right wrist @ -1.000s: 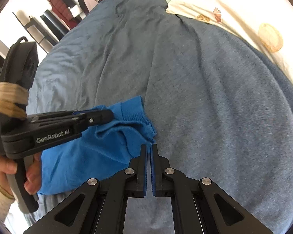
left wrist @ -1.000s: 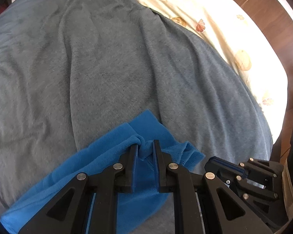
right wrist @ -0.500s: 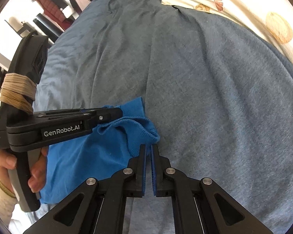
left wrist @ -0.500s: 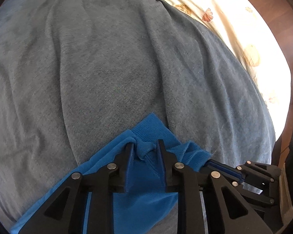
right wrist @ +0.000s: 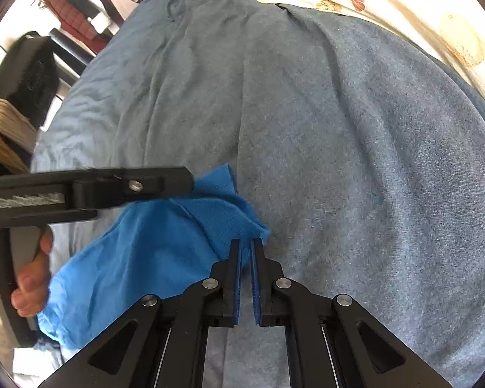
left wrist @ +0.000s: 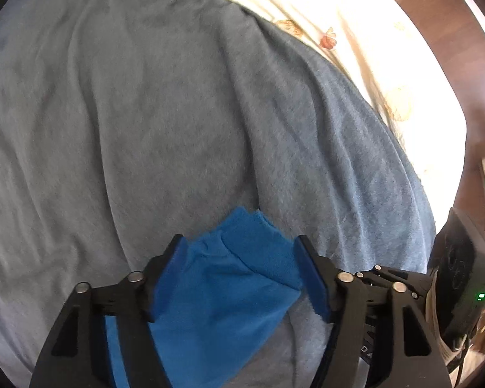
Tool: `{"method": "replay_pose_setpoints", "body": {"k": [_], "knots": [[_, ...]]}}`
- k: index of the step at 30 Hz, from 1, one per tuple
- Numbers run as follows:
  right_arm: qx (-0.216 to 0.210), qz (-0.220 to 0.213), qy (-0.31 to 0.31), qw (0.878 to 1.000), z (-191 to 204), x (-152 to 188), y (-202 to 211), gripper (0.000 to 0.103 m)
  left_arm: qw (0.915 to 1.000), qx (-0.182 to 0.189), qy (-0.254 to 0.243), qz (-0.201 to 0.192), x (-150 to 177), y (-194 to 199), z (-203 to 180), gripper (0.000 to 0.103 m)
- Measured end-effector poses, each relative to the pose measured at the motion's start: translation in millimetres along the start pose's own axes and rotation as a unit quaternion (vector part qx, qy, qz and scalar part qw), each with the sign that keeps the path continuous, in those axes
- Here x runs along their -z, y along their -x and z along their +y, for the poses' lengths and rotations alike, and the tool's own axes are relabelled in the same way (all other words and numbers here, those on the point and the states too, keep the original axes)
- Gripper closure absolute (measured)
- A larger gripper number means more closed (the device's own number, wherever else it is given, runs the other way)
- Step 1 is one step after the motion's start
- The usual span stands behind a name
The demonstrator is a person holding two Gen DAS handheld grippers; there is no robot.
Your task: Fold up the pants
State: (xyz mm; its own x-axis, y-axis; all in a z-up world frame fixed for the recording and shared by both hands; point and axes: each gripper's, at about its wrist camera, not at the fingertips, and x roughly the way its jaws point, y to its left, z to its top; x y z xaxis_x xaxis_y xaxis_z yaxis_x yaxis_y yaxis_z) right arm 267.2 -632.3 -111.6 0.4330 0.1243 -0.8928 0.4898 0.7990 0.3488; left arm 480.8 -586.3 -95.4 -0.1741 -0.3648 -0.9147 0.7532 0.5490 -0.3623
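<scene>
The blue pants (left wrist: 223, 287) lie bunched on the grey-blue blanket (left wrist: 165, 113) near the bed's front edge. My left gripper (left wrist: 242, 245) is open wide, its jaws on either side of the pants' top edge, holding nothing. In the right wrist view the pants (right wrist: 152, 252) lie at lower left, with the left gripper (right wrist: 181, 182) reaching over them from the left. My right gripper (right wrist: 246, 242) is nearly shut, with a thin gap between its pads, at the corner of the pants; I see no cloth between them.
A cream pillow with shell prints (left wrist: 355, 51) lies at the far right of the bed and shows in the right wrist view (right wrist: 404, 6). A dark wooden floor (left wrist: 436, 3) lies beyond it. Clothes hang on a rack (right wrist: 80, 9) at upper left.
My left gripper has opened and let go of the bunched edge of the pants. The right gripper stays nearly shut at the corner of the pants.
</scene>
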Motion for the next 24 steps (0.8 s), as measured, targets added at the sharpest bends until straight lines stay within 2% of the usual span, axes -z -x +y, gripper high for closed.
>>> {"method": "replay_pose_setpoints", "body": {"k": [4, 8, 12, 14, 18, 21, 24], "knots": [[0.006, 0.007, -0.006, 1.0, -1, 1, -3, 0.096, 0.997, -0.043, -0.064, -0.006, 6, 9, -13, 0.035], [-0.008, 0.0, -0.023, 1.0, -4, 5, 1, 0.096, 0.9935, -0.032, -0.107, 0.024, 13, 0, -10, 0.036], [-0.013, -0.011, -0.038, 0.999, -6, 6, 0, 0.096, 0.9862, -0.065, -0.145, 0.046, 17, -24, -8, 0.045], [-0.015, -0.006, -0.044, 0.999, -8, 6, -4, 0.096, 0.9855, -0.079, -0.142, 0.05, 14, -35, -3, 0.046], [0.006, 0.006, -0.055, 0.998, -11, 3, -15, 0.096, 0.9915, -0.065, -0.104, 0.045, -1, -42, 6, 0.046], [0.029, 0.011, -0.062, 0.998, -12, -2, -19, 0.094, 0.9943, -0.063, -0.083, 0.018, -13, -26, 12, 0.047], [0.059, 0.007, -0.07, 0.996, -12, -5, -14, 0.092, 0.9947, -0.06, -0.084, -0.001, -16, -1, 19, 0.047]]}}
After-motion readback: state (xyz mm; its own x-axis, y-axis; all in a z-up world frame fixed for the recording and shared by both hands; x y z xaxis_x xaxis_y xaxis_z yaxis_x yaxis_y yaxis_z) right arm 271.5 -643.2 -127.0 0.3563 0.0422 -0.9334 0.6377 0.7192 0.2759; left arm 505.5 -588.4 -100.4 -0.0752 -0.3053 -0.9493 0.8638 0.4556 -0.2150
